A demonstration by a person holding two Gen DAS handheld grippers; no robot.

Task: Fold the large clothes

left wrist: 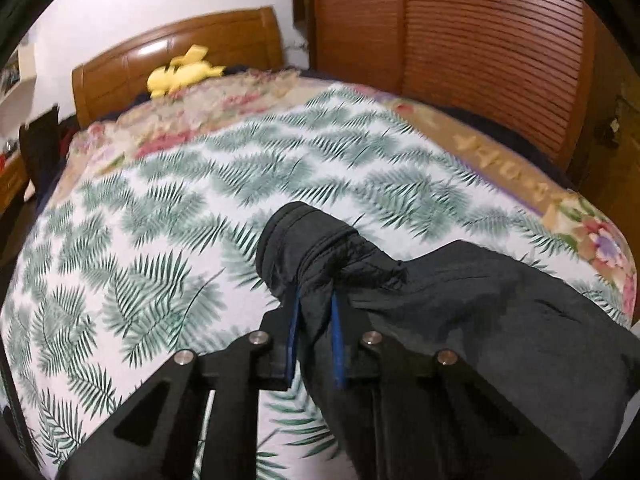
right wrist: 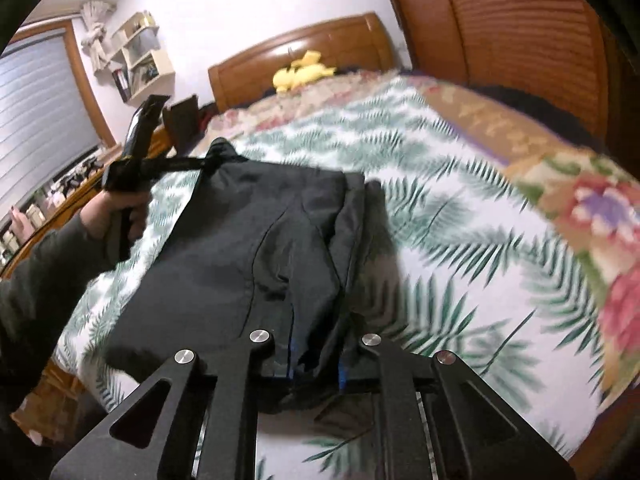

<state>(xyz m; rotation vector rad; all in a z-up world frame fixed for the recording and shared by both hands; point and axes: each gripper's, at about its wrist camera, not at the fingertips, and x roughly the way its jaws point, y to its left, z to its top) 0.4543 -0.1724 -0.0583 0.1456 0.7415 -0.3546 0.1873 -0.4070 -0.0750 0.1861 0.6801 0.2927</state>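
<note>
Right now both of the person's tools are clenched on the same black garment (right wrist: pixel 256 256), which looks like a pair of trousers or a jacket part lying on the bed's palm-leaf sheet (left wrist: pixel 168 208). Seen along the left hand-held gripper (left wrist: pixel 316 320), a bunched cuff or hem of the dark cloth is pinched between the blue pads, and the rest of the fabric trails away to the right and down out of view. Along the right hand-held gripper (right wrist: pixel 316 360), the near edge of the cloth is gripped too, and the garment stretches away from it toward the far left, where the left tool, held in the person's left hand (right wrist: pixel 120 212), pins the opposite corner. So the long axis of the cloth runs between the two grips, roughly from near right to far left across the bed, and neither hand is nearer to it than the other, since each already has an end. Some of the fabric seems lifted clear of the sheet, though blur makes that hard to judge. My guess is that the coming move carries one held end over toward the other to make a fold. A yellow plush toy (left wrist: pixel 180 74) sits by the wooden headboard (left wrist: pixel 224 36), well apart from all this.
</note>
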